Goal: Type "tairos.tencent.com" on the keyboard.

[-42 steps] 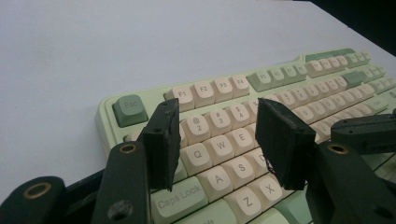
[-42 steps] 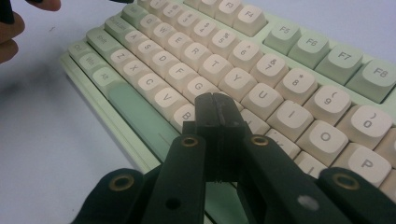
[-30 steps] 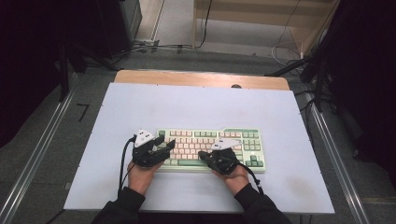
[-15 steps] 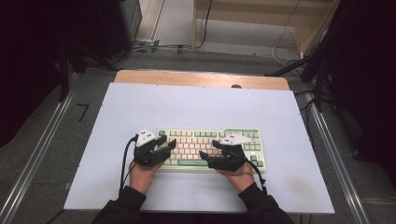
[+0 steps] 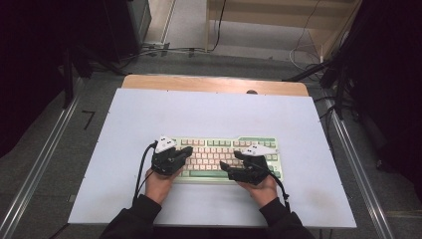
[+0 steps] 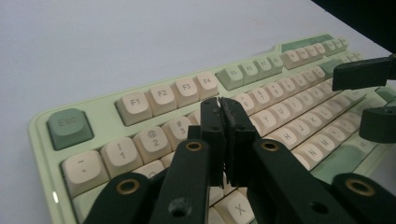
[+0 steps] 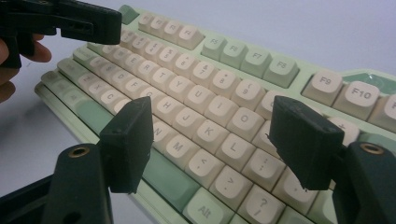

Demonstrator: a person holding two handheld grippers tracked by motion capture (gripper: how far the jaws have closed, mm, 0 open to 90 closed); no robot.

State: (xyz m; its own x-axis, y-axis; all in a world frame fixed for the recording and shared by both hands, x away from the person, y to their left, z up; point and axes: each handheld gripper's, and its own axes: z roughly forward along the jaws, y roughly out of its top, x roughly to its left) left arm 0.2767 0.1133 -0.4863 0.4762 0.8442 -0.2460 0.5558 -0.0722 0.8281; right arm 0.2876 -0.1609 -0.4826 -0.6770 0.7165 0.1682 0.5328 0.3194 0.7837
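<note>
The white surface (image 5: 214,119) holds 1 green keyboard (image 5: 226,155), near its front edge and about midway between its left and right edges. The work looks like pressing keys. The left tool (image 5: 186,150) sits over the keyboard's left end; its jaws have just been closing and now meet, with nothing between them. The right tool (image 5: 230,160) sits over the right half; its jaws stand wide and hold nothing. Next, I think, the pinched left tip must come straight down on 1 key, without bumping the keys beside it. Compared with 1 second ago, the right tool has slid a little toward the right end, and its jaws were then shut.
</note>
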